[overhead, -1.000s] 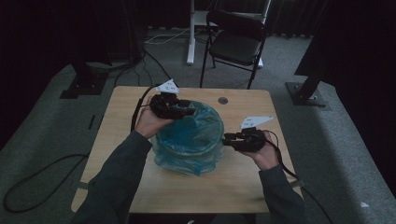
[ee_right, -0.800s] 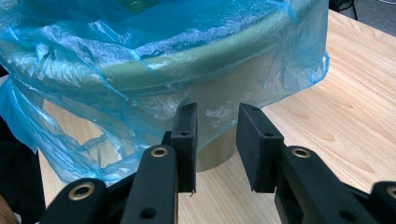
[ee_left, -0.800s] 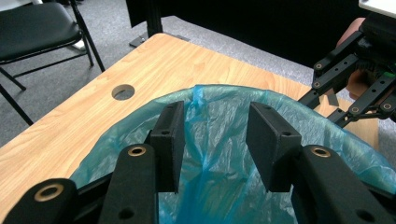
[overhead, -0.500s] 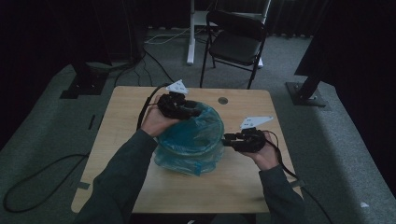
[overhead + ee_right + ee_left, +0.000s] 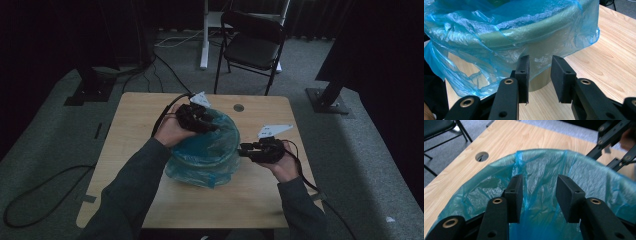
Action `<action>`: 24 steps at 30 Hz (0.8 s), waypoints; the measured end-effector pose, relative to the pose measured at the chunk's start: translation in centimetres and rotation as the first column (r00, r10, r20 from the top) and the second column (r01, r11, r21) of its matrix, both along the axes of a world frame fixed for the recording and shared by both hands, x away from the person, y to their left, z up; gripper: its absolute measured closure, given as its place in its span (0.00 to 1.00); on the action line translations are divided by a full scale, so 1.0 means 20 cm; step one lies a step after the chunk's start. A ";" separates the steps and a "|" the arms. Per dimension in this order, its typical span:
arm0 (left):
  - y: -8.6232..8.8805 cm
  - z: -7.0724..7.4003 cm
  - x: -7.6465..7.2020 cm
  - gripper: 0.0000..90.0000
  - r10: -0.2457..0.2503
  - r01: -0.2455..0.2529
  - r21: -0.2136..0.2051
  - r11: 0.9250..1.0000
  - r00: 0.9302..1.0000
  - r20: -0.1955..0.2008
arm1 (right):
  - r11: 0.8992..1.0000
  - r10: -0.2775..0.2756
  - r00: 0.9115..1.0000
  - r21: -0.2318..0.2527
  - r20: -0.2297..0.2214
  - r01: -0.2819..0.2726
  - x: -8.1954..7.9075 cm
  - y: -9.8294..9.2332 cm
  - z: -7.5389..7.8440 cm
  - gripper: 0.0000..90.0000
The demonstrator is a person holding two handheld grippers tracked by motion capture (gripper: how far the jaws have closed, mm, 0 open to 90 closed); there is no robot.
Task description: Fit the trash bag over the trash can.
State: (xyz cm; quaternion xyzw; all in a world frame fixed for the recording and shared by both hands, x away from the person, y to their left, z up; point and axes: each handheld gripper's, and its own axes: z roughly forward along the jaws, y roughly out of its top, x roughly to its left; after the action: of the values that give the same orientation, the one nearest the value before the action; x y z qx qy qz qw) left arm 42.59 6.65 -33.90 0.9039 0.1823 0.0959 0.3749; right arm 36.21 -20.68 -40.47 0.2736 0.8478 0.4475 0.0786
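A round greenish bin (image 5: 543,51) lined with a blue plastic bag (image 5: 205,150) stands mid-table. My left gripper (image 5: 212,127) hovers over the bin's far-left rim. Its jaws point into the bag (image 5: 544,165) and are open, with a loose fold of the liner seen between them but not pinched. My right gripper (image 5: 241,150) sits low at the bin's right side, open. In the right gripper view, the gripper (image 5: 539,75) faces the bag's hanging skirt (image 5: 499,30), which ends just past the fingertips.
The wooden table (image 5: 145,115) has a round cable hole (image 5: 238,107) behind the bin. A black folding chair (image 5: 250,45) and a white stand leg (image 5: 204,35) are beyond the far edge. Cables trail off the left side across the floor.
My left gripper has slid a little to the right and slightly down, further over the bag's mouth. The right gripper and the bin have stayed put.
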 end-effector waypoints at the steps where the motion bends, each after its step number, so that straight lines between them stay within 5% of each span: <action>1: -0.01 0.00 0.00 0.63 0.001 -0.001 0.010 1.000 1.000 -0.002 | 1.000 0.000 1.000 0.000 0.000 0.000 0.00 0.00 0.00 0.75; 12: -0.06 -0.07 0.03 0.63 0.001 0.003 0.103 0.995 0.999 -0.041 | 1.000 0.002 1.000 0.001 0.000 -0.002 0.00 0.00 0.00 0.75; 24: -0.10 -0.09 0.04 0.63 -0.013 0.020 0.180 0.983 0.999 -0.038 | 1.000 0.004 1.000 0.000 -0.003 -0.004 0.00 0.00 -0.01 0.75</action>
State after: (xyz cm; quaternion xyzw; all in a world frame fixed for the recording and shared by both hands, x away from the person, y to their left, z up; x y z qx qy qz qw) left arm 43.34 4.57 -35.72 0.9372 0.1725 0.0922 0.2887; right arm 36.22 -20.64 -40.59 0.2727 0.8484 0.4473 0.0765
